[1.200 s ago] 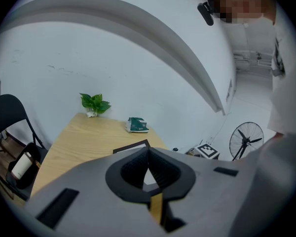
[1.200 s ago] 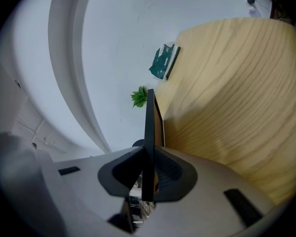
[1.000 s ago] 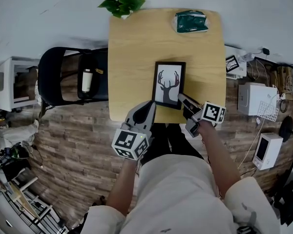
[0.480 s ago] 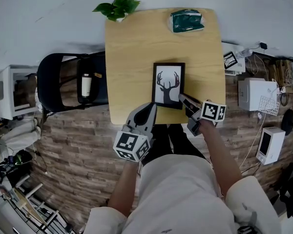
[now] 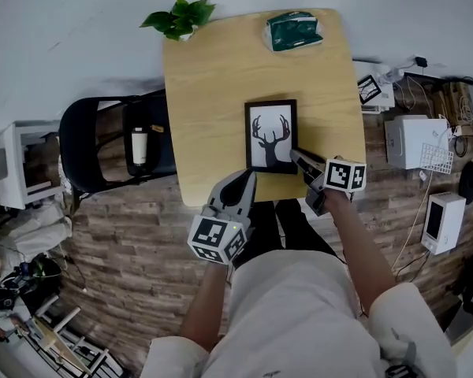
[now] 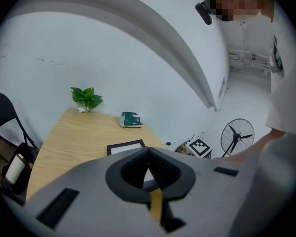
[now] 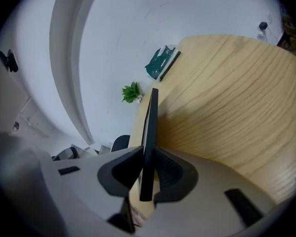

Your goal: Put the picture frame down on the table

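Observation:
A black picture frame (image 5: 271, 136) with a deer-antler print is over the near middle of the wooden table (image 5: 213, 77). My right gripper (image 5: 296, 155) is shut on the frame's near right corner. In the right gripper view the frame (image 7: 149, 132) shows edge-on between the jaws, which press on both its faces. My left gripper (image 5: 243, 181) hovers at the table's near edge, left of the frame, shut with nothing in it. The left gripper view shows the frame (image 6: 126, 147) just past its closed jaws.
A small potted plant (image 5: 177, 18) stands at the table's far left corner and a green packet (image 5: 292, 31) lies at the far right. A black chair (image 5: 110, 144) holding a bottle sits left of the table. Boxes and cables crowd the floor on the right.
The view has shifted slightly; the frame and right gripper sit a little farther in over the table. The left gripper has barely moved.

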Demonstrator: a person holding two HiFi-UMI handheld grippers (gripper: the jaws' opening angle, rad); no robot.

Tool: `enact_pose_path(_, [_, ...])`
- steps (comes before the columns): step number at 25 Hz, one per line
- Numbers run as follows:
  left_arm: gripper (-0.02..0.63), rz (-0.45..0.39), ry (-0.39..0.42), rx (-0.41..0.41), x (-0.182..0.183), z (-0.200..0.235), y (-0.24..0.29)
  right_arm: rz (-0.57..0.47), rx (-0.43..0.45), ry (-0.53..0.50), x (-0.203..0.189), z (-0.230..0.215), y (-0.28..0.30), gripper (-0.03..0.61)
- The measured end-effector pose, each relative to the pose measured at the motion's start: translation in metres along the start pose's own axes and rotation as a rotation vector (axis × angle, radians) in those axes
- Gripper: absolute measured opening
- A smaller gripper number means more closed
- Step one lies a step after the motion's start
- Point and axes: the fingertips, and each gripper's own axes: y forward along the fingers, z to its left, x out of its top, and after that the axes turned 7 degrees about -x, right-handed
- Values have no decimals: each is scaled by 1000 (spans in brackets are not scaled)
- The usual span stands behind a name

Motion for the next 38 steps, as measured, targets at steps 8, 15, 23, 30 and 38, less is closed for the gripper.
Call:
enact_pose_path(8, [6,27,8,-29,-3,1,6,-4,-81,-25,1,-14,4,75])
enact_pose_path(15, [6,38,4,-43,-5,4,12,3,-138,-55,-1,-24,8,80])
enact_pose_path(23, [6,55,4,-61,-8,4,15,22,-208,-107,-3,-33,13,87])
enact_pose_path(30, [6,64,-8,-61,-13,5,19,35,-246,-158,1,-36,16,87])
enact_pose_path(38, [6,65,-6,-59,-12,6,21,52,-307,-246,0,-43,17,91])
